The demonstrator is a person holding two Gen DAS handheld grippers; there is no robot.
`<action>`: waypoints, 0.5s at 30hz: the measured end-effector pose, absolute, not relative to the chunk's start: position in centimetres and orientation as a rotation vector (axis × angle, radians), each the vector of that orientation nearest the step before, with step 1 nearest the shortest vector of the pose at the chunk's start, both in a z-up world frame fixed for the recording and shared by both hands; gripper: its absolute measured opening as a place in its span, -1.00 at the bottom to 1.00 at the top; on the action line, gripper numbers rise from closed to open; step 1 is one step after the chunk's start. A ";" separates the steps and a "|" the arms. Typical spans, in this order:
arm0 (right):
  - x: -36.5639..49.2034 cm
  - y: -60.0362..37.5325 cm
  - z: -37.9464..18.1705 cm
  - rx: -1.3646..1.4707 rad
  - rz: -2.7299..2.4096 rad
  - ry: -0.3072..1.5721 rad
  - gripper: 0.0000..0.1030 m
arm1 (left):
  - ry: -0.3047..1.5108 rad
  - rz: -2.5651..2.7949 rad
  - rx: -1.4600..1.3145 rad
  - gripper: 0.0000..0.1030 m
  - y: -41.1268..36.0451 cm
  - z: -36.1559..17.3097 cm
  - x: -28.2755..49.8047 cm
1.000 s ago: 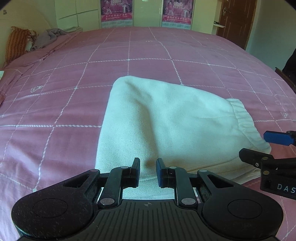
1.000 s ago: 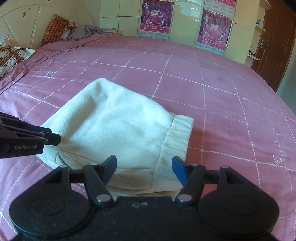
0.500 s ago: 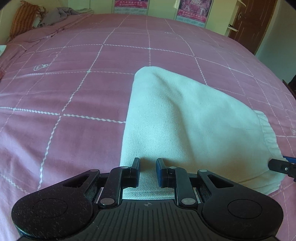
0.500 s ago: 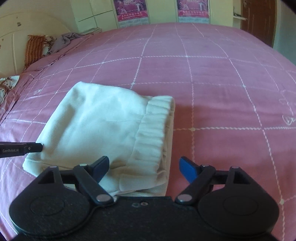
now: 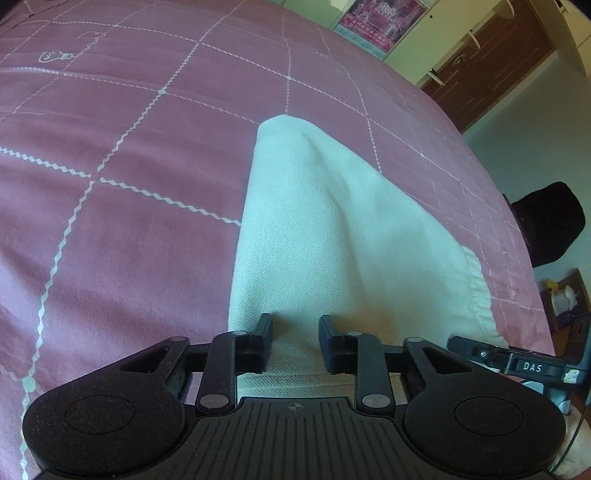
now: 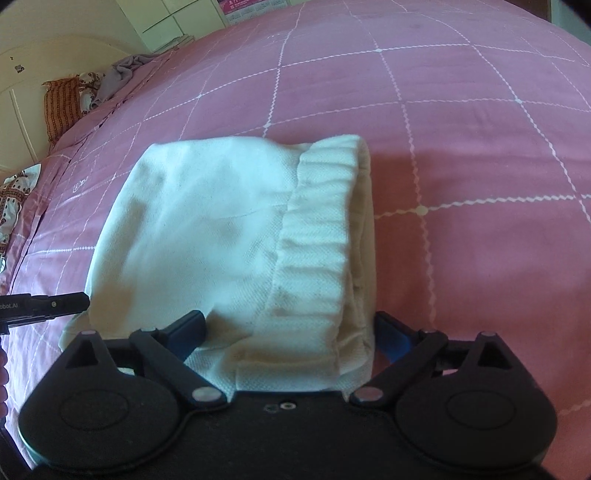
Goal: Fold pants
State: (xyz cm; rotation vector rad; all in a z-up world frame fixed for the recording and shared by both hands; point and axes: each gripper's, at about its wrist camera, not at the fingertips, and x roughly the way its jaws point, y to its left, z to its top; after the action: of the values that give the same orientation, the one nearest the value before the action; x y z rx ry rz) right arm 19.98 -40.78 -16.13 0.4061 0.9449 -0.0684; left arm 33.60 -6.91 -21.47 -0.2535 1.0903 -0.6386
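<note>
Bedroom in a home.
Pink quilted bedspread (image 6: 461, 92) under both tongs; headboard (image 6: 22, 85) and pillow (image 6: 61, 105) far left of the right tongs; poster (image 5: 384, 18), wooden door (image 5: 491, 70) beyond the left tongs.

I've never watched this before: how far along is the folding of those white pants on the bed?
Mostly done, it seems: the white pants already lie as a compact bundle on the pink bedspread, with the elastic waistband on top. In hand: the left gripper and right gripper both straddle the near edge, jaws opening, apparently not gripping it. Left: perhaps just withdrawing, or one more fold.
</note>
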 end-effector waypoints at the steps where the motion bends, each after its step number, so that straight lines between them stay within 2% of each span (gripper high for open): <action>1: 20.2 -40.6 -16.2 0.391 -0.071 0.948 1.00 | 1.092 -0.658 -0.265 -0.02 -6.9 -21.5 33.7; 2: 20.3 -40.3 -16.2 0.378 -0.074 0.952 1.00 | 1.091 -0.674 -0.265 0.18 -7.2 -21.5 33.6; 5: 20.7 -39.9 -16.3 0.351 -0.079 0.957 1.00 | 1.083 -0.693 -0.191 0.41 -8.9 -21.5 33.5; 15: 20.9 -40.3 -16.5 0.343 -0.060 0.966 1.00 | 1.047 -0.656 -0.133 0.45 -8.8 -21.0 33.7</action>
State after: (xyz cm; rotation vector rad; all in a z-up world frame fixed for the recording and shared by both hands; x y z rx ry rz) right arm 20.95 -40.34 -16.53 0.3428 0.9655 -0.0604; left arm 33.70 -8.80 -21.03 -0.1334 1.0472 -0.6557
